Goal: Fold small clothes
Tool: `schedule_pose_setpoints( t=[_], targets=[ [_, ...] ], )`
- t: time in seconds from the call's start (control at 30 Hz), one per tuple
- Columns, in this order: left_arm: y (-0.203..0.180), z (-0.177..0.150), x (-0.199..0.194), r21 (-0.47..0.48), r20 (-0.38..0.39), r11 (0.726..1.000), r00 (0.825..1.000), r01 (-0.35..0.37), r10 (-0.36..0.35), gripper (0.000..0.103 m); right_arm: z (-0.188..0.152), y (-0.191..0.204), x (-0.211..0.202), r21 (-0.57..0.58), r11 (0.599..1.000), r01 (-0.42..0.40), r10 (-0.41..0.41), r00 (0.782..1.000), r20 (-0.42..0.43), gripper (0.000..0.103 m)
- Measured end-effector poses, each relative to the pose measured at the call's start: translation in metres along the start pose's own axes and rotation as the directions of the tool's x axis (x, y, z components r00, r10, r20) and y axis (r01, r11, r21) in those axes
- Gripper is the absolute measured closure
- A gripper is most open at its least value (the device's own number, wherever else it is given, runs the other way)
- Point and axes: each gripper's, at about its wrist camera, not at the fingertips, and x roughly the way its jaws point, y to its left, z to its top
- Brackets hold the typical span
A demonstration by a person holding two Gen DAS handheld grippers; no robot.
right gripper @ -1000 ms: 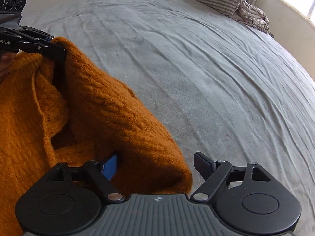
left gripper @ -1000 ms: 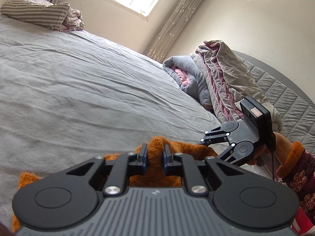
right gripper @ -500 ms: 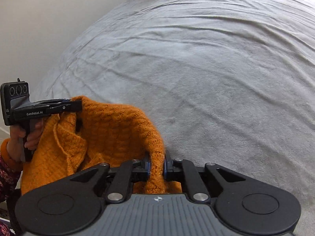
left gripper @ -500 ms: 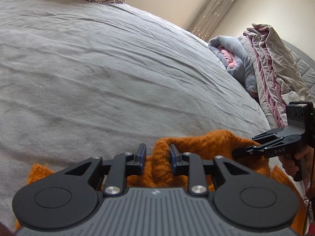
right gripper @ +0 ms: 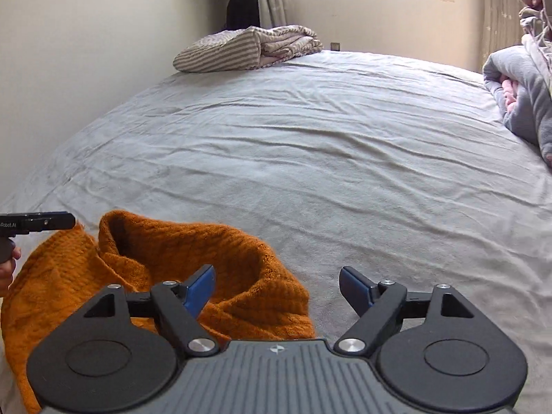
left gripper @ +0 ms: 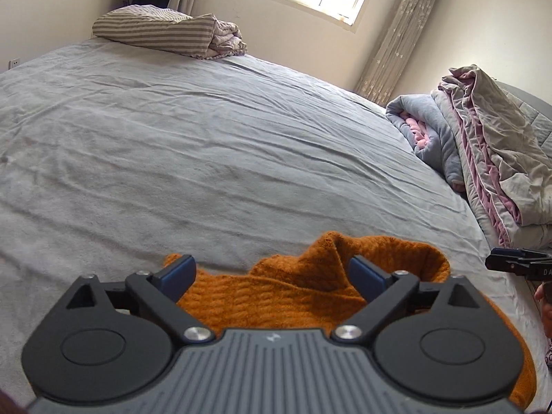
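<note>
The left gripper (left gripper: 270,274) tilts downward over the near edge of the bed (left gripper: 207,158), its jaws spread wide and opening further; the blue pads (left gripper: 179,272) press on nothing. The orange knitted sweater (left gripper: 310,283) lies crumpled on the bed just beneath and between these jaws, a raised fold standing up beside the right-hand pad without being pinched.

The right gripper (right gripper: 276,284) also points down toward the bed, its jaws parted and opening. The sweater (right gripper: 172,258) sits under and to the left of them, its bunched edge reaching in behind the left pad (right gripper: 200,288), while the right pad hangs over bare grey sheet.

Each gripper shows at the other view's edge, level with the sweater's far side, with part of a hand (right gripper: 7,269) on its grip.

Far beyond the jaws a striped folded blanket (left gripper: 155,29) rests by the wall, and a grey and pink heap of bedding (left gripper: 483,145) lies off to the right.
</note>
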Motion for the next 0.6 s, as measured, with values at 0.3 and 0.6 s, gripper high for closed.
schedule_pose_setpoints(
  t=[0.3, 0.6],
  targets=[
    [0.015, -0.047, -0.058, 0.031, -0.055, 0.99, 0.989, -0.138, 0.14, 0.001, -0.064, 0.054, -0.05, 0.026, 0.991, 0.135, -0.137, 0.985, 0.106, 0.012],
    [0.039, -0.085, -0.056, -0.084, -0.174, 0.977, 0.969, -0.194, 0.178, 0.001, -0.087, 0.092, -0.052, -0.071, 0.973, 0.22, -0.205, 0.963, 0.174, 0.007]
  ],
)
